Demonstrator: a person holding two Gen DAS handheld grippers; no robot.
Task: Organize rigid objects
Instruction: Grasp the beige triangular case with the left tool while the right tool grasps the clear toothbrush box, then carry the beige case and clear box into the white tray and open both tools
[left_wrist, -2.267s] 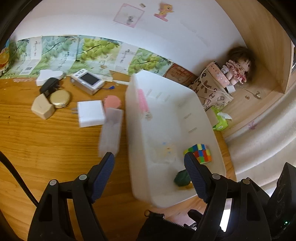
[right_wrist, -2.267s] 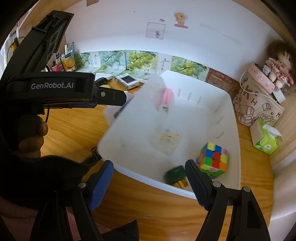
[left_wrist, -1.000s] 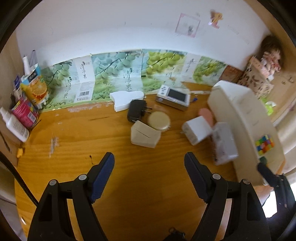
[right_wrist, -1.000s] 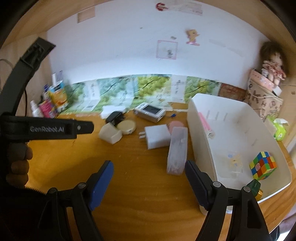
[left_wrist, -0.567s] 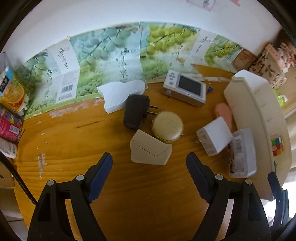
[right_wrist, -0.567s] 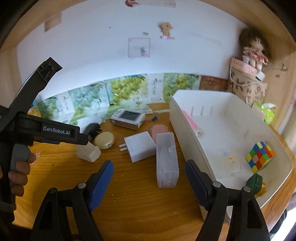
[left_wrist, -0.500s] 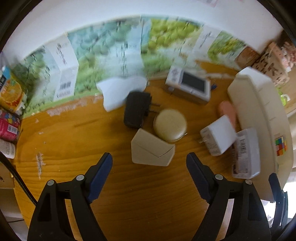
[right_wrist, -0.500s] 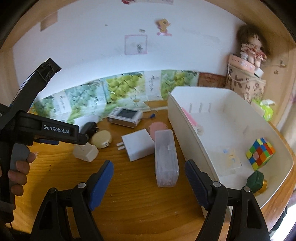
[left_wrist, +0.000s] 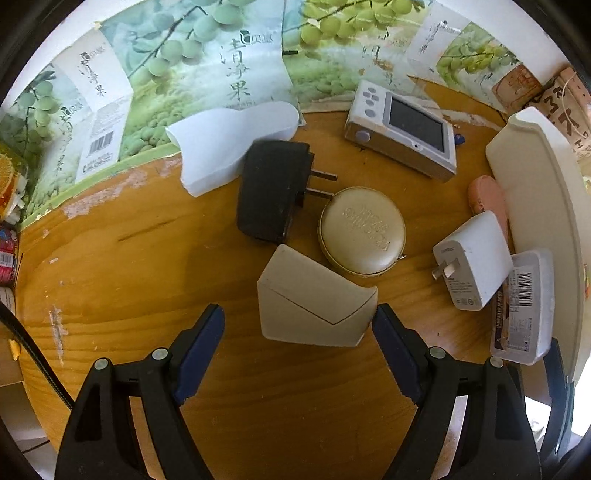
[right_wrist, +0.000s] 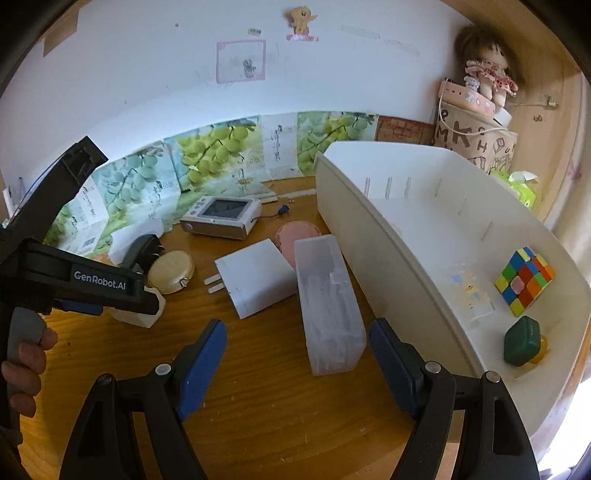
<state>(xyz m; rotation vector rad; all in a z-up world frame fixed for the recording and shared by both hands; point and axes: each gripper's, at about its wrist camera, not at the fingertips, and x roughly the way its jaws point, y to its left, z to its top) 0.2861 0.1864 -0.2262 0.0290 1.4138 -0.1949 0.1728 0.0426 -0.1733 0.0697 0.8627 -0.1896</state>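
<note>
Surface: I am working over a scuffed wooden desk (left_wrist: 129, 280).
Left gripper (left_wrist: 297, 321): I am holding its jaws spread around a beige wedge-shaped box (left_wrist: 314, 302), pads not touching.
Right gripper (right_wrist: 295, 343): I am keeping it spread, empty, near a frosted plastic case (right_wrist: 328, 306).
Beyond: a white plastic bin (right_wrist: 388, 258) is holding a multicoloured puzzle cube (right_wrist: 524, 280).

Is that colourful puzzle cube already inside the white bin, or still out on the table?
Inside. The puzzle cube rests on the floor of the white bin, near its far wall, beside a dark green block.
</note>
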